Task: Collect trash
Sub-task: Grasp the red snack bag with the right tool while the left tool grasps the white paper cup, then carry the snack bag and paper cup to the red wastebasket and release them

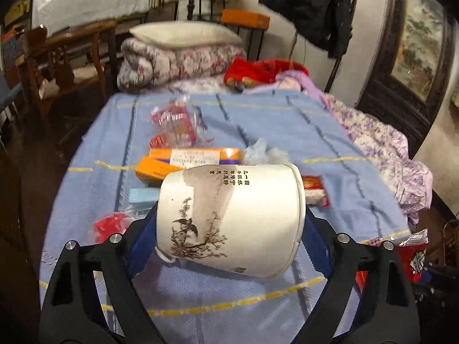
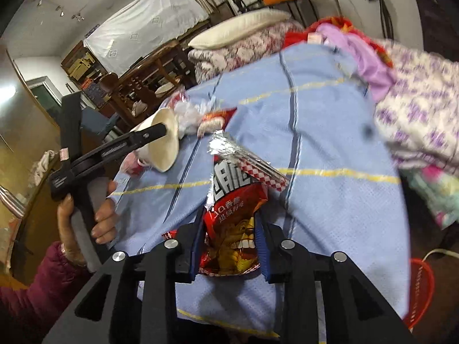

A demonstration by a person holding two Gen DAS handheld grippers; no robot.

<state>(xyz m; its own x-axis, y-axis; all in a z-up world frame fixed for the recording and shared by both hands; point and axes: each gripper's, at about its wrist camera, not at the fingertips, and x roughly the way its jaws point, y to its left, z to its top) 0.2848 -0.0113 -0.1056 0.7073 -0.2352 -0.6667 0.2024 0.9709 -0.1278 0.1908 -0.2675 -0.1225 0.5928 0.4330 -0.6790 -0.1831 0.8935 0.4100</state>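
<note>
Above the blue bedspread [image 1: 258,120], our left gripper [image 1: 229,223] clamps a white paper cup [image 1: 229,220] sideways between its pads. Our right gripper [image 2: 229,243] pinches a red snack bag [image 2: 232,229], its foil top fanning out ahead of the fingers. More wrappers [image 1: 175,126] lie beyond the cup.

Paper cup [image 1: 229,220] above bedsheet [image 1: 287,120], boxes [image 1: 183,160] behind it, snack bag [image 2: 232,229] right
</note>
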